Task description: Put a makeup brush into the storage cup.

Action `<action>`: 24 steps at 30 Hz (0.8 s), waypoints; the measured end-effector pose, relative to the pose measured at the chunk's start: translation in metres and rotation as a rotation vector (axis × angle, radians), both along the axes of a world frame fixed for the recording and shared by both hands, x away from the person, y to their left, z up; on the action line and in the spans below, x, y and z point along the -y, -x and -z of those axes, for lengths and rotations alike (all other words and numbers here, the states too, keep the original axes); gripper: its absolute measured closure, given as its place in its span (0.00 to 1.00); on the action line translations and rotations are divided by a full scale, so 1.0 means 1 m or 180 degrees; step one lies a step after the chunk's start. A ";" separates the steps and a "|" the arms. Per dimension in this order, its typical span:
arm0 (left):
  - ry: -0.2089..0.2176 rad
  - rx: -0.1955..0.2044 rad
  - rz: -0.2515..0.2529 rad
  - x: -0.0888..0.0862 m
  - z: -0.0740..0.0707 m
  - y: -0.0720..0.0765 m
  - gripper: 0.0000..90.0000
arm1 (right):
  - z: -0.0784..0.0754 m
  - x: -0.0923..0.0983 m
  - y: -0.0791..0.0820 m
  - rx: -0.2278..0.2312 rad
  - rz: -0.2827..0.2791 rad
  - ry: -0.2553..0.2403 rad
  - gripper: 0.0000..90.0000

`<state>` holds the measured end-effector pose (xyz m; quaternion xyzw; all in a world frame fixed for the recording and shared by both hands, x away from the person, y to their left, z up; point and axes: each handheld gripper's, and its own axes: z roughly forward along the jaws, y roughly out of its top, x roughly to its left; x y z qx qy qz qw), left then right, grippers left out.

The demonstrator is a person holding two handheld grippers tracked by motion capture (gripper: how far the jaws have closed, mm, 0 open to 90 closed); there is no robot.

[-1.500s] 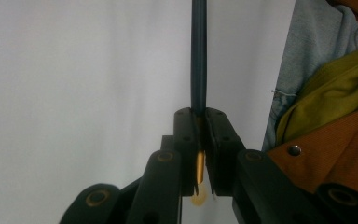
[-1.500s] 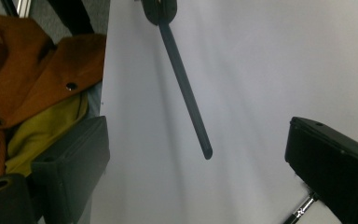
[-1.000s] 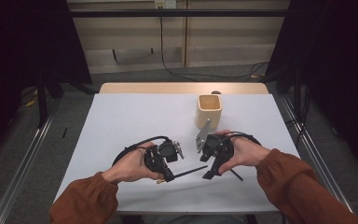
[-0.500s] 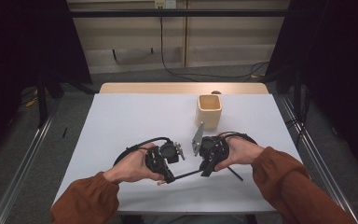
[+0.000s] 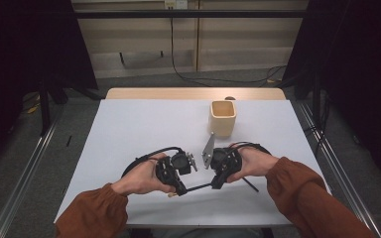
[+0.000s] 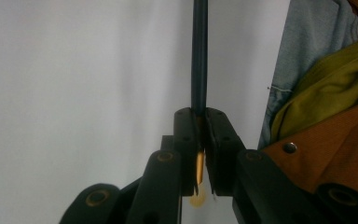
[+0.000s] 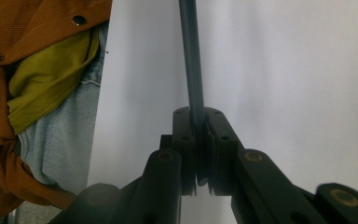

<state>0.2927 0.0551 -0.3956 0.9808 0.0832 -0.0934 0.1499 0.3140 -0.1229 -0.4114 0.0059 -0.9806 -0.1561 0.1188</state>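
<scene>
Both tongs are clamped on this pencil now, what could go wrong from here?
1. The left tongs and the right tongs each grip an end of the thin dark pencil; pulling or twisting them against each other could snap it or make it slip.
2. The beige cup stands just beyond the right tongs, so a forward swing might knock it over.

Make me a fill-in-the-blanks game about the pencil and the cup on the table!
1. The left gripper is shut on a thin dark ____.
2. The right gripper is ____ on the pencil too.
3. The tan cup stands ____ on the white table.
4. The person's sleeves are ____ in colour.

Missing words: pencil; shut; upright; orange-brown
</scene>
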 end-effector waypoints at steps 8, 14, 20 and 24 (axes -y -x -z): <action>0.0001 -0.0003 0.0032 0.000 0.001 -0.001 0.93 | 0.002 0.001 0.001 -0.0013 -0.0063 -0.0047 0.95; 0.0114 -0.0090 -0.0167 -0.004 0.000 -0.006 0.91 | -0.001 0.003 0.001 0.0028 -0.0009 -0.0091 0.95; 0.0255 -0.0063 -0.0195 -0.007 0.001 -0.008 0.79 | -0.002 0.006 -0.002 0.0048 0.0050 -0.0121 0.95; 0.0376 -0.0034 -0.0164 -0.009 0.000 -0.008 0.63 | -0.001 0.007 -0.002 0.0049 0.0052 -0.0110 0.95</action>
